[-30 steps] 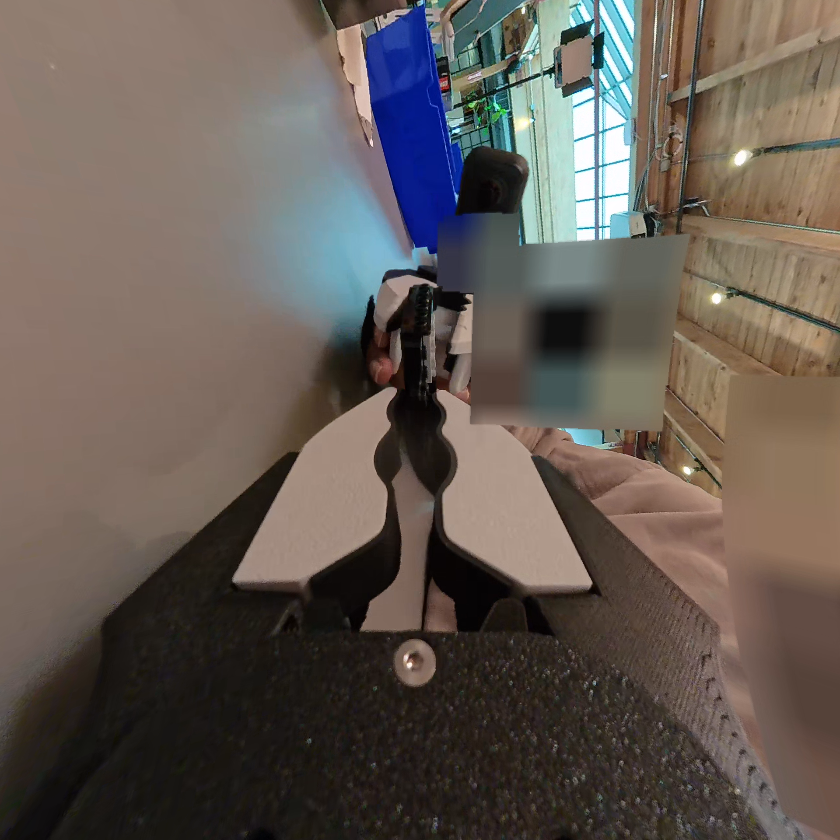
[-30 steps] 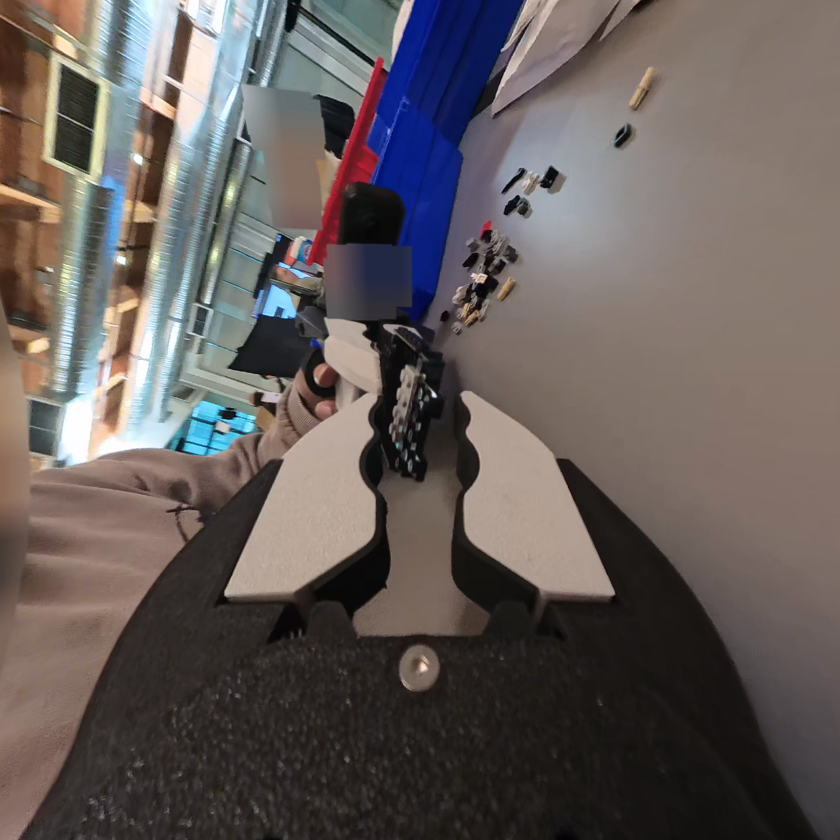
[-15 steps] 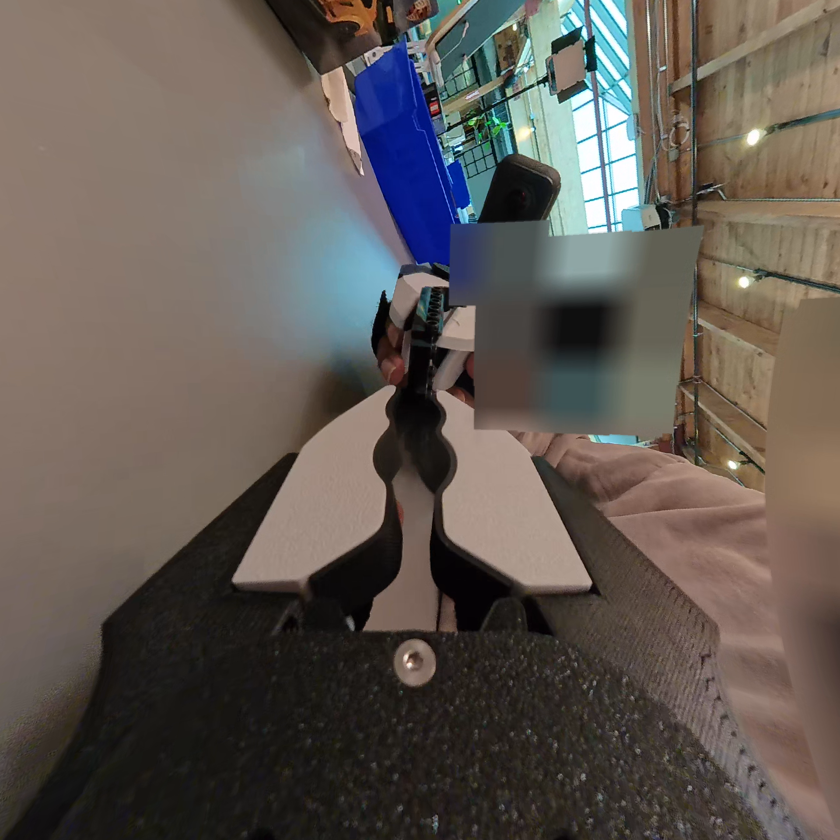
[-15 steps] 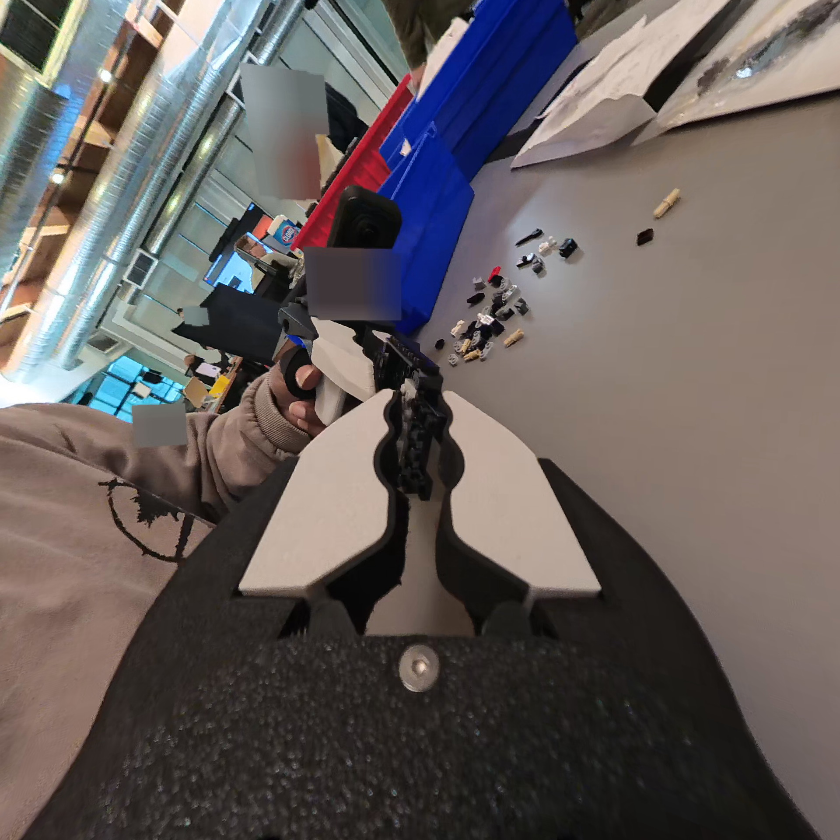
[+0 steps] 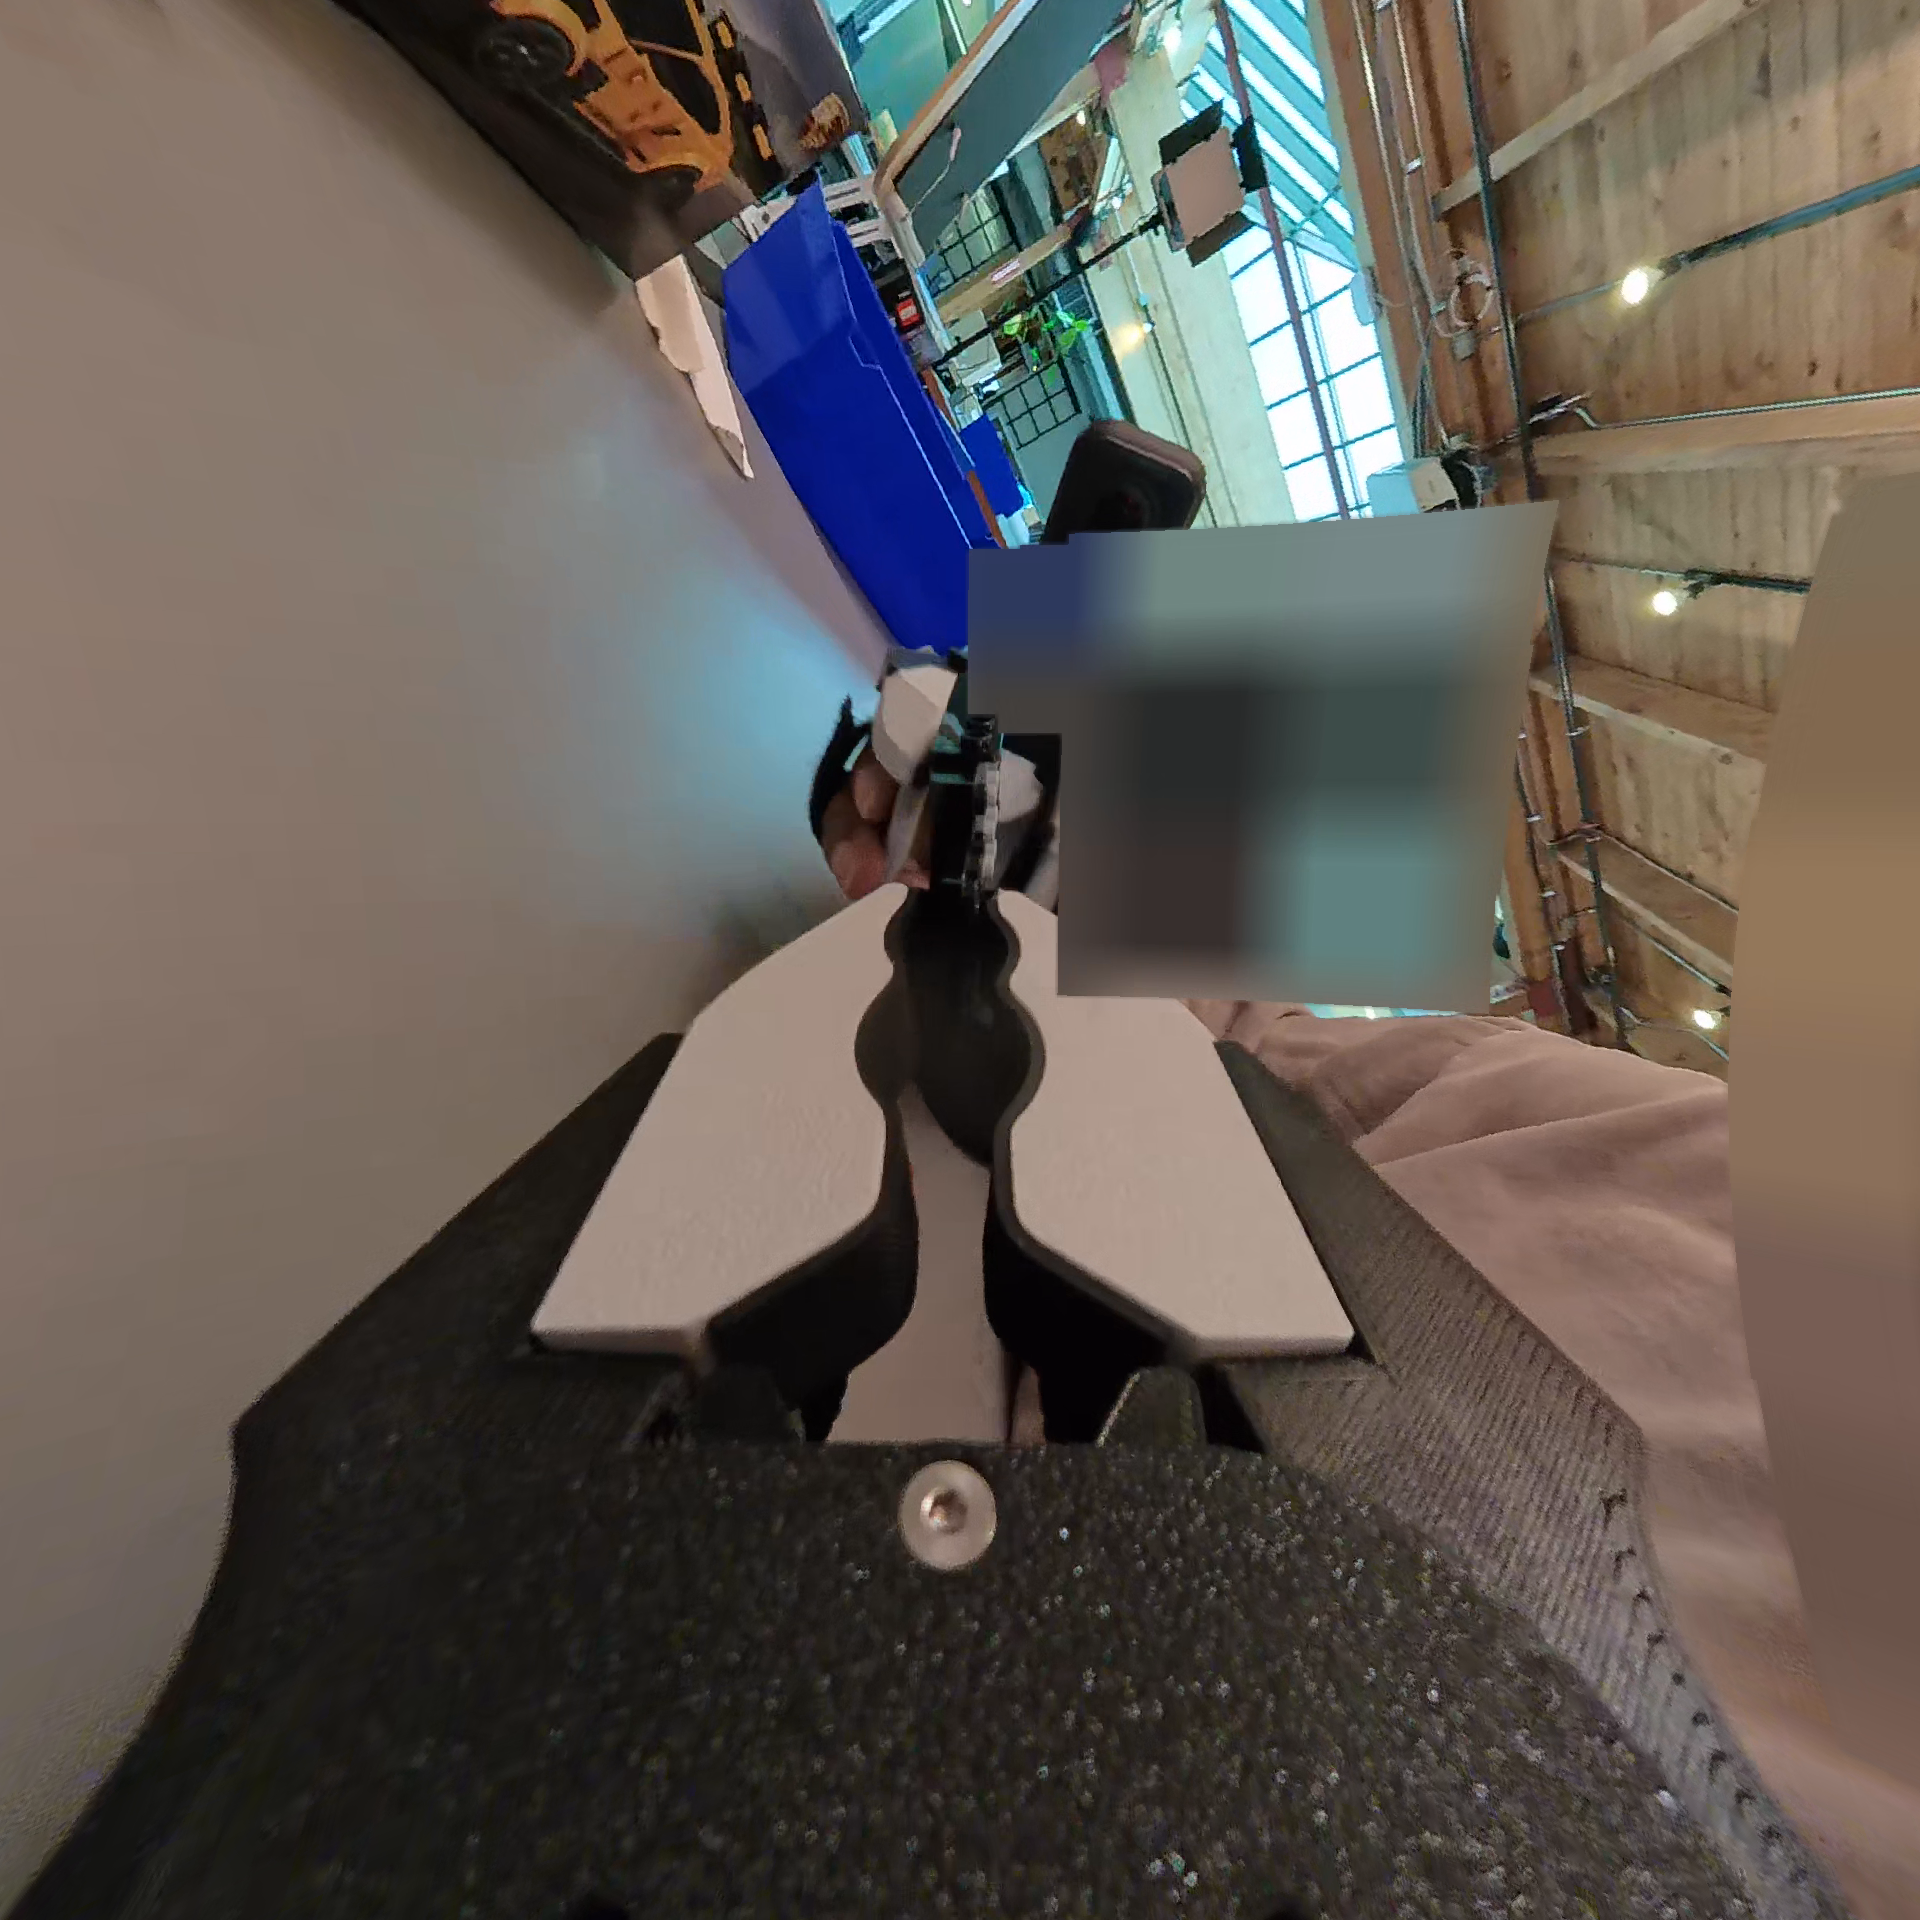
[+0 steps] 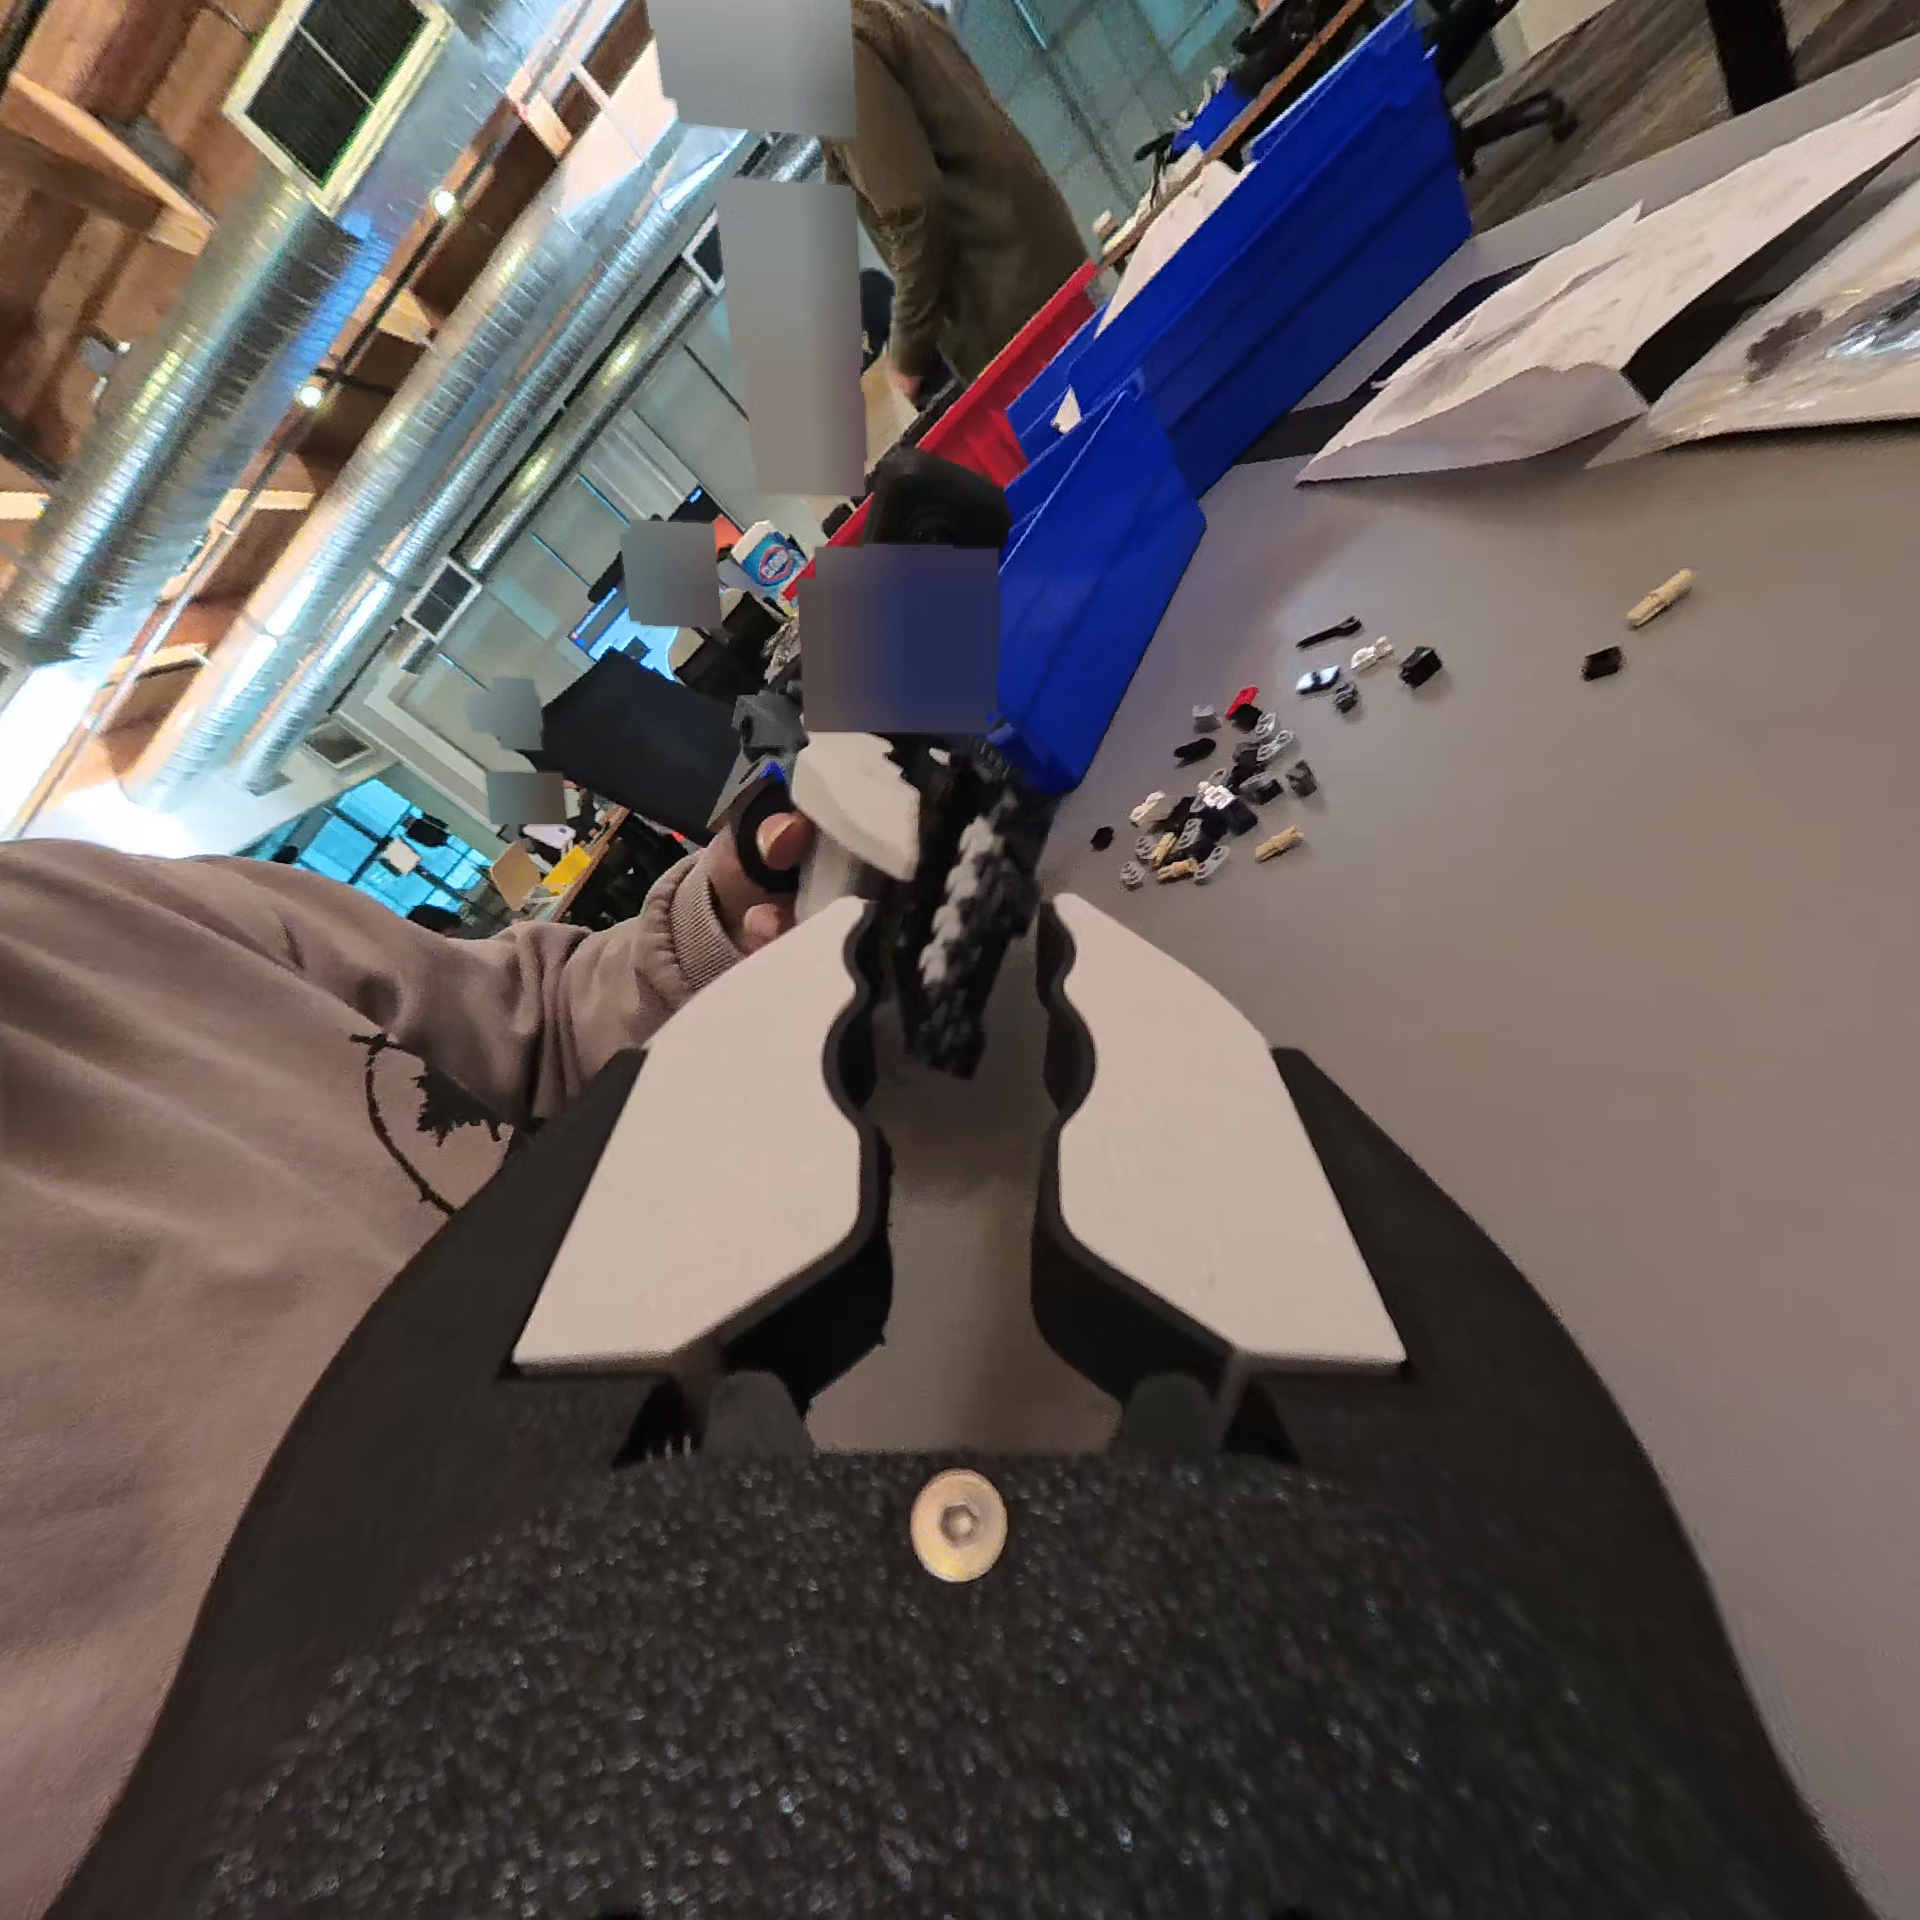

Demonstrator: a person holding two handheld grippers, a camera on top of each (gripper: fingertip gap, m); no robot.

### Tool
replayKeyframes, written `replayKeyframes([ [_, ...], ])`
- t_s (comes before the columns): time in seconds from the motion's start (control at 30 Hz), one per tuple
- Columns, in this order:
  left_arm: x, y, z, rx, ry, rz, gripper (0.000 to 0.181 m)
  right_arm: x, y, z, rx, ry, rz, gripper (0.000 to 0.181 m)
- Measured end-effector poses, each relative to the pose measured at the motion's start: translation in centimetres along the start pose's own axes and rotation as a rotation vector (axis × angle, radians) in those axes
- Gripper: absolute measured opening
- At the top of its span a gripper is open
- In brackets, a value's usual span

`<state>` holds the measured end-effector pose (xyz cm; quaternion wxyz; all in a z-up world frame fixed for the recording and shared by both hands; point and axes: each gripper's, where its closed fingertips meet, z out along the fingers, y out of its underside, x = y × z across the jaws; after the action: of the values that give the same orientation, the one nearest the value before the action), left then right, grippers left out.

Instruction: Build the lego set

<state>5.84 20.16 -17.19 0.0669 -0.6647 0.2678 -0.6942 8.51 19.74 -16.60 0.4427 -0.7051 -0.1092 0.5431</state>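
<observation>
While the hall with its timber walls and silver ducting is looming over everything, the grey table (image 6: 1558, 1039) is lying bare and smooth for most of its spread, with blue bins (image 6: 1226, 312) standing along its far edge at about one o'clock from the right gripper, and a printed sheet (image 6: 1621, 343) lying further round at two o'clock. Nearer, a scatter of loose pieces (image 6: 1226, 790) is sitting on the table, just beyond the right gripper's tip and slightly toward two o'clock.

The black and white lego assembly (image 6: 961, 914) is hanging in the air between the two tools. The left gripper (image 5: 951, 914) is pinching one end of it, fingers pressed close against the black strip. The right gripper (image 6: 951, 956) is standing spread, its jaws on either side of the free end with a gap showing (I cannot see any contact there).

I judge the assembly light and stiff but fragile at its joints, likely to shed bricks if twisted. Gripping across the flat studded faces, near the middle, looks safest; the smooth plastic could slip under a shallow pinch.
</observation>
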Motion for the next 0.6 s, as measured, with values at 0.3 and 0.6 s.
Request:
replayKeyframes([
  [0.3,0.22,-0.15,-0.17,0.005,-0.030,0.035,0.010,-0.11,0.85,0.61,0.010,0.027,-0.039,0.010],
  [0.6,0.75,-0.19,-0.04,0.010,-0.035,0.084,0.010,-0.57,0.76,0.43,0.022,0.036,-0.151,0.009],
])
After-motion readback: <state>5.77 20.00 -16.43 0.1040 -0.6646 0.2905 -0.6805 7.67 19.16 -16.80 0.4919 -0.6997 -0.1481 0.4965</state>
